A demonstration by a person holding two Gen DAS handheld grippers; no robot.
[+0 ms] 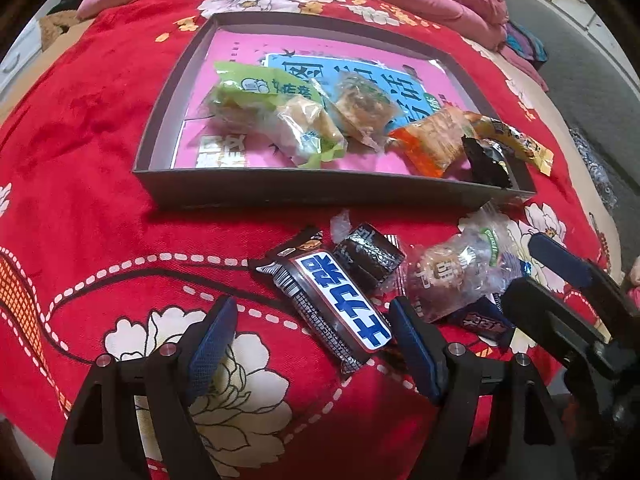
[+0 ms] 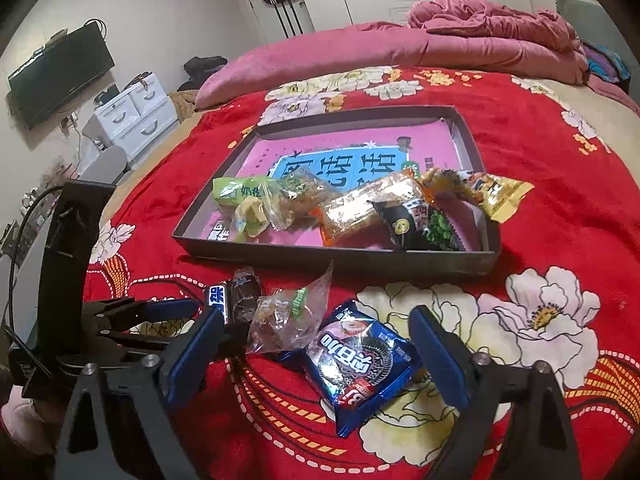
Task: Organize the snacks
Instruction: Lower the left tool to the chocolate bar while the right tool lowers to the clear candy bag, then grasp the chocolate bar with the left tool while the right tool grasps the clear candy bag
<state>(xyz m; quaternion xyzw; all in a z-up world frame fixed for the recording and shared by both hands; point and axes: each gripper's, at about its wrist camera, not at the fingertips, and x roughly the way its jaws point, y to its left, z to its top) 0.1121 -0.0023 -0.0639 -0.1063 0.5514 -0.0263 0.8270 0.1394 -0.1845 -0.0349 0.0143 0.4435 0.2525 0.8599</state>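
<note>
A shallow dark box (image 1: 320,194) (image 2: 360,258) with a pink printed floor lies on the red floral blanket and holds several wrapped snacks. In front of it lie loose snacks: a black and white chocolate bar (image 1: 340,300) (image 2: 218,300), a small dark wrapped snack (image 1: 370,256) (image 2: 244,296), a clear-wrapped pastry (image 1: 456,272) (image 2: 286,316) and a blue Oreo pack (image 2: 360,364) (image 1: 482,320). My left gripper (image 1: 312,344) is open, its fingers either side of the chocolate bar. My right gripper (image 2: 316,360) is open around the Oreo pack. Each gripper shows in the other's view, the left one (image 2: 160,312) and the right one (image 1: 560,276).
A rolled pink quilt (image 2: 440,44) lies along the far side of the bed. A white drawer unit (image 2: 132,112) and a wall TV (image 2: 60,72) stand at the left. The bed's right edge (image 1: 580,92) drops to a grey floor.
</note>
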